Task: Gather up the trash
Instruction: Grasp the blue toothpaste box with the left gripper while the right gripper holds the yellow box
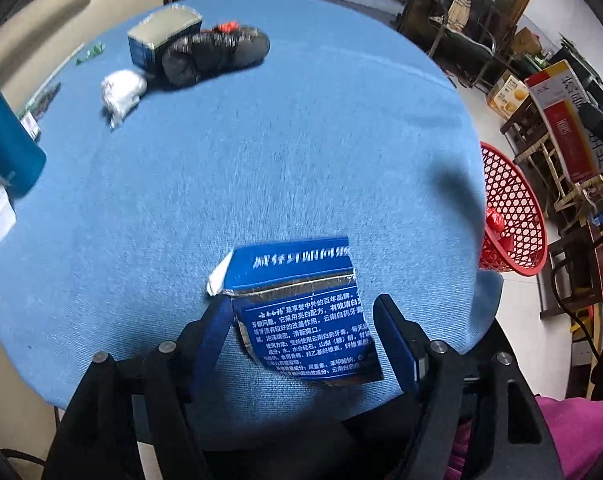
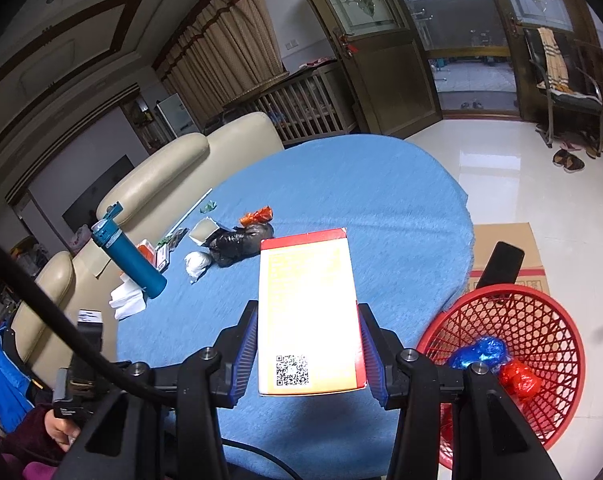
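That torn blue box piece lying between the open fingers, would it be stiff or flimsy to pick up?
The torn blue carton piece is probably light and flimsy: it looks like flattened, ragged-edged card. Lying flat on the blue tablecloth, it may slide or buckle.

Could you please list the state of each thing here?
Left claw: open around blue carton.
Blue carton: torn, flat on table.
Right claw: shut on orange box.
Orange box: closed, held above table.
Basket: holds wrappers.
Bottle: upright, capped.
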The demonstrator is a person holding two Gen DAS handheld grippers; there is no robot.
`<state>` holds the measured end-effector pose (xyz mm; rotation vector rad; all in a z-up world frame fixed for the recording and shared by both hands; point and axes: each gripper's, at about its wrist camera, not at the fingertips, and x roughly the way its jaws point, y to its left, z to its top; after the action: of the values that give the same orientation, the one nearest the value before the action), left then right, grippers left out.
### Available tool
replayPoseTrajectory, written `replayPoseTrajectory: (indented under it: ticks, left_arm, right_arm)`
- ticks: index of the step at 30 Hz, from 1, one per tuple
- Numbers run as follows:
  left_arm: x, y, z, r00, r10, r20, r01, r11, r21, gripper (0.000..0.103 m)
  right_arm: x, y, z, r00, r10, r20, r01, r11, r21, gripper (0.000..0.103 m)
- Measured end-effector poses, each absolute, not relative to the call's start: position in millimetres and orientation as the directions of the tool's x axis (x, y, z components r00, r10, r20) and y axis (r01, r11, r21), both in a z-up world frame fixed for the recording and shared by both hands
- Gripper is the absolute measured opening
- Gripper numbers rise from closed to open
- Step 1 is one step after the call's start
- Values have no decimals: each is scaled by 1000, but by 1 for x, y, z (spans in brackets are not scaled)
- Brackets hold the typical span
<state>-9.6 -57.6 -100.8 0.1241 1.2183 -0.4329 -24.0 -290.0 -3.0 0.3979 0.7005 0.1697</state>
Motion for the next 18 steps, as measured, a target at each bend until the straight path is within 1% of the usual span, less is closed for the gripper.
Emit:
replayPoseTrajectory:
  ticks: [5,9,14,18]
  left_arm:
    - [-5,-57,-104,279,-240,-930,372,919,-126,74]
    - [6,-57,-107,297,-207,-932,357,930,-92,74]
    - [11,-45,-102,307,-226,-925,320,939,-123,74]
    - [4,-39,-93,307,-264,-914,327,931,-160,74]
  right_arm:
    - [-22,-289,-8,747,289,-598,-19,909,416,50]
    - [-22,-288,-9,744,295,-600,-22,908,419,50]
    - [-21,-288,-9,742,295,-602,-21,908,419,50]
    - [-20,-288,-11,741,299,-602,-19,904,427,50]
